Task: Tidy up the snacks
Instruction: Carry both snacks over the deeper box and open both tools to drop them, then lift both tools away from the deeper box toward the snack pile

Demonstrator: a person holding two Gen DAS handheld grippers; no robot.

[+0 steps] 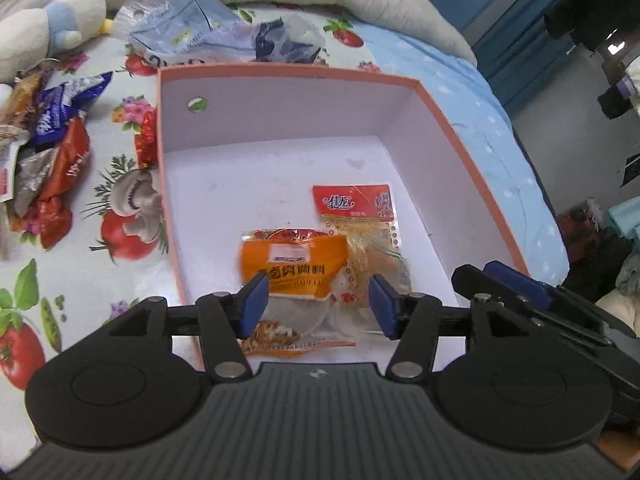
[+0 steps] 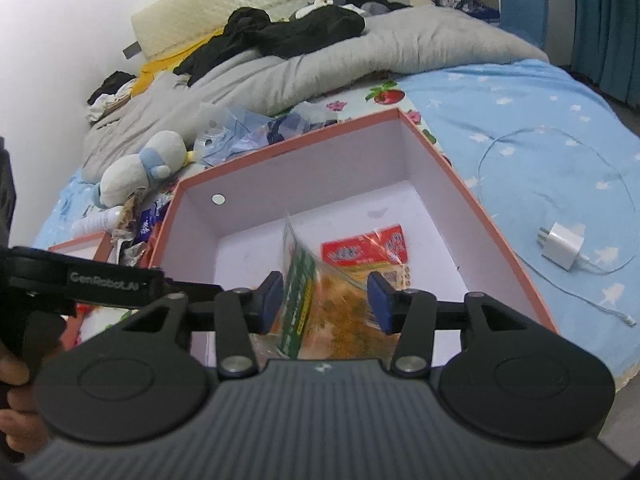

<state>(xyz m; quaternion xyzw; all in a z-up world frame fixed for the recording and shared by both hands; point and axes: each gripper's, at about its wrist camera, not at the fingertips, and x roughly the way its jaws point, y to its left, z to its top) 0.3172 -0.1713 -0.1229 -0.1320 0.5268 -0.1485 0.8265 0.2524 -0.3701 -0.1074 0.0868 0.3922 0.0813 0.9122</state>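
A salmon-rimmed box with a white inside lies on the bed. A red-topped clear packet rests flat on its floor, also seen from the right wrist as the red-topped packet. My left gripper hangs over the box's near side with its jaws apart. An orange packet, slightly blurred, lies under them, overlapping the red-topped one, and neither pad presses on it. My right gripper stands open over the box. A blurred green-and-orange packet stands on edge between the pads, loose.
A heap of wrapped snacks lies left of the box, with a plush toy and crumpled plastic bags behind. A white charger and its cable lie on the blue sheet to the right. A hand shows at the left edge.
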